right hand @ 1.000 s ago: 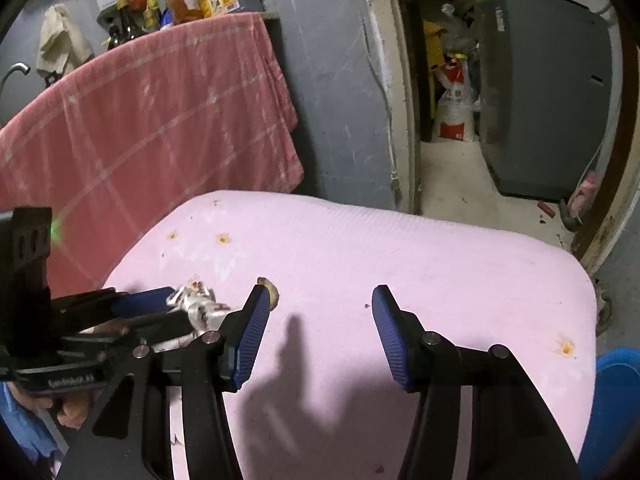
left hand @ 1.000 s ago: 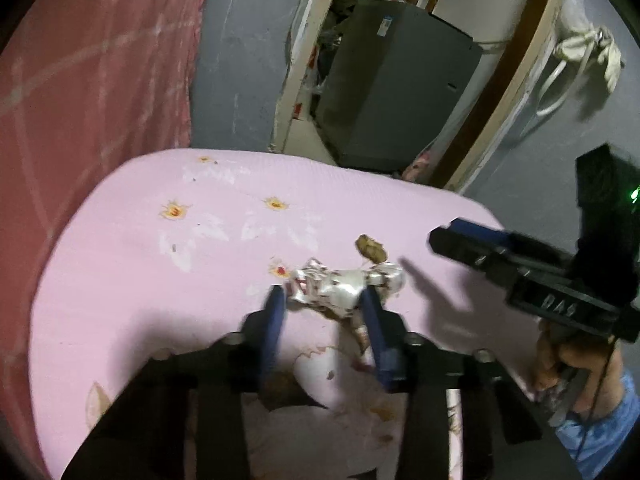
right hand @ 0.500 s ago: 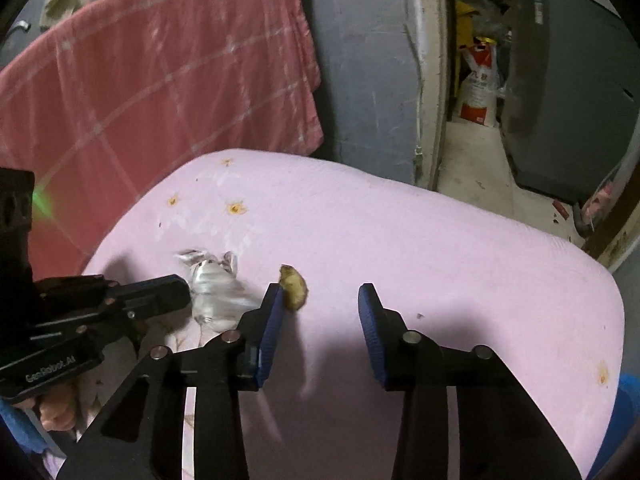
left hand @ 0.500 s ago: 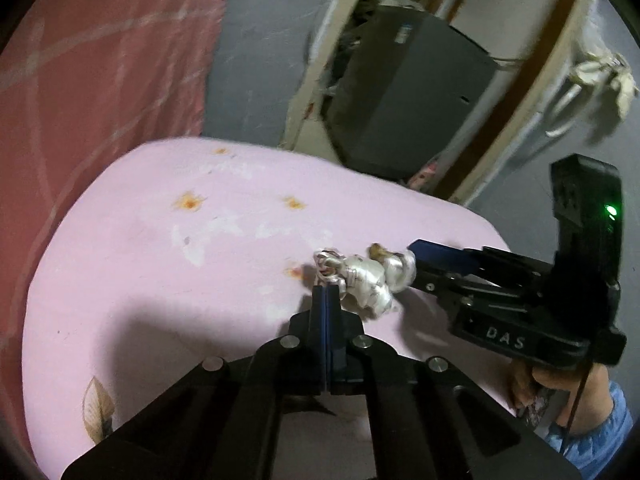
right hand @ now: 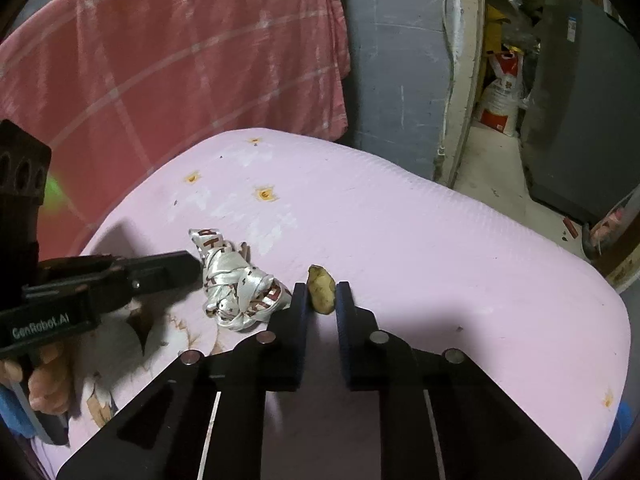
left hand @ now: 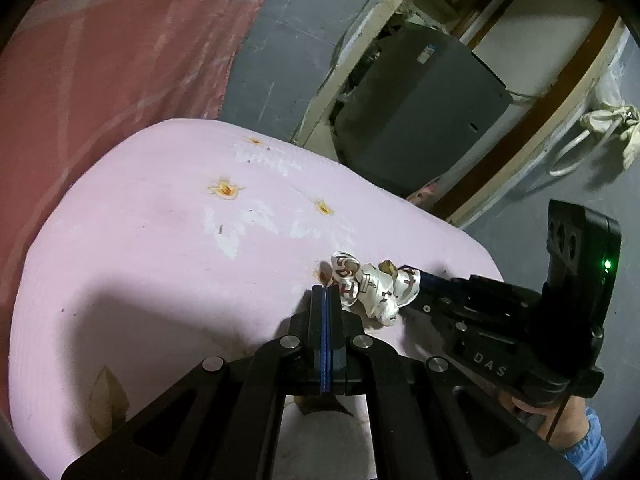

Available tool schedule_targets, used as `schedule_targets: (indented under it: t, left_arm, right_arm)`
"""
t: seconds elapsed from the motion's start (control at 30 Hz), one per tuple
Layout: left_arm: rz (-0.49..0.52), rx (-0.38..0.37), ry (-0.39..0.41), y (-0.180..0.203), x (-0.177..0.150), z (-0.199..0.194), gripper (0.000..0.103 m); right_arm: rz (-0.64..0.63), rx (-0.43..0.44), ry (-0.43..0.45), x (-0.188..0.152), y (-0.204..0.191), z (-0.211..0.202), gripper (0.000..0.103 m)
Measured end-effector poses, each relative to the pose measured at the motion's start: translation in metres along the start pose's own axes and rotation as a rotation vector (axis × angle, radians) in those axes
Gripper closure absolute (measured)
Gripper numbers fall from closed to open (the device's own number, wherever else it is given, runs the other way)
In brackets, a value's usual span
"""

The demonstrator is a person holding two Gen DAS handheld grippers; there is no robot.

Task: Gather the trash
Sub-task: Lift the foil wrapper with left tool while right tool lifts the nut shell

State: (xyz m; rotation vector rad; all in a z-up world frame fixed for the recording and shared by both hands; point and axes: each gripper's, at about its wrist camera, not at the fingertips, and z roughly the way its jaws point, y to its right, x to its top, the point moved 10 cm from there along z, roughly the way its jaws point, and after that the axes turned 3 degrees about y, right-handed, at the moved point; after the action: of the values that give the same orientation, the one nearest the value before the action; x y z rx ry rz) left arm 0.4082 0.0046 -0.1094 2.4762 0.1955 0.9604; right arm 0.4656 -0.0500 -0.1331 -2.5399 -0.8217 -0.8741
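A crumpled shiny white ribbon wrapper [left hand: 372, 286] with red letters hangs from my left gripper [left hand: 326, 290], which is shut on its edge; it also shows in the right wrist view [right hand: 236, 286], just above the pink table [right hand: 440, 240]. A small yellow-brown food scrap [right hand: 322, 288] lies on the table between the fingers of my right gripper [right hand: 322, 294]. The jaws stand narrow around the scrap, with small gaps on both sides. In the left wrist view the scrap [left hand: 388, 267] peeks out behind the wrapper.
A pink-red checked cloth [right hand: 160, 64] hangs behind the table. A doorway at the back right shows a grey cabinet [right hand: 576, 112] and a sack [right hand: 502, 96]. The table's far edge [right hand: 400, 168] drops to the floor.
My left gripper closed on the wrapper and lifted it slightly. My right gripper moved forward and narrowed its jaws around the food scrap.
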Motion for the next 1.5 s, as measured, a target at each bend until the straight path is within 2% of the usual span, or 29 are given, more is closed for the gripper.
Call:
schedule_targets:
  t: [0.1, 0.17, 0.23, 0.3, 0.53, 0.87, 1.1, 1.17, 1.33, 1.5]
  left_arm:
    - [0.016, 0.001, 0.007, 0.002, 0.001, -0.001, 0.1]
    - [0.044, 0.002, 0.014, 0.008, -0.001, -0.002, 0.09]
    - [0.076, -0.001, 0.026, 0.014, 0.0, -0.004, 0.068]
    - [0.105, -0.006, 0.034, 0.021, -0.001, -0.004, 0.058]
    - [0.189, 0.066, -0.033, 0.033, -0.004, 0.017, 0.05]
    - [0.31, 0.186, -0.088, 0.046, -0.005, 0.049, 0.05]
    - [0.319, 0.2, -0.092, 0.04, -0.008, 0.052, 0.05]
    - [0.319, 0.204, -0.089, 0.042, -0.009, 0.051, 0.053]
    - [0.297, 0.184, -0.087, 0.046, -0.008, 0.05, 0.068]
    - [0.285, 0.148, -0.075, 0.048, -0.007, 0.046, 0.075]
  right_arm:
    - [0.005, 0.001, 0.003, -0.004, 0.0, -0.006, 0.093]
    - [0.015, -0.013, 0.009, -0.007, 0.003, -0.011, 0.094]
    - [0.026, -0.03, 0.019, -0.01, 0.005, -0.016, 0.094]
    - [0.039, -0.046, 0.032, -0.015, 0.011, -0.025, 0.094]
    - [0.07, -0.06, 0.041, -0.028, 0.027, -0.045, 0.094]
    - [0.101, -0.05, 0.061, -0.036, 0.036, -0.055, 0.093]
    - [0.102, -0.055, 0.059, -0.038, 0.036, -0.055, 0.094]
    - [0.1, -0.058, 0.057, -0.038, 0.037, -0.055, 0.094]
    - [0.101, -0.065, 0.056, -0.039, 0.038, -0.056, 0.093]
    - [0.097, -0.082, 0.065, -0.039, 0.037, -0.057, 0.094]
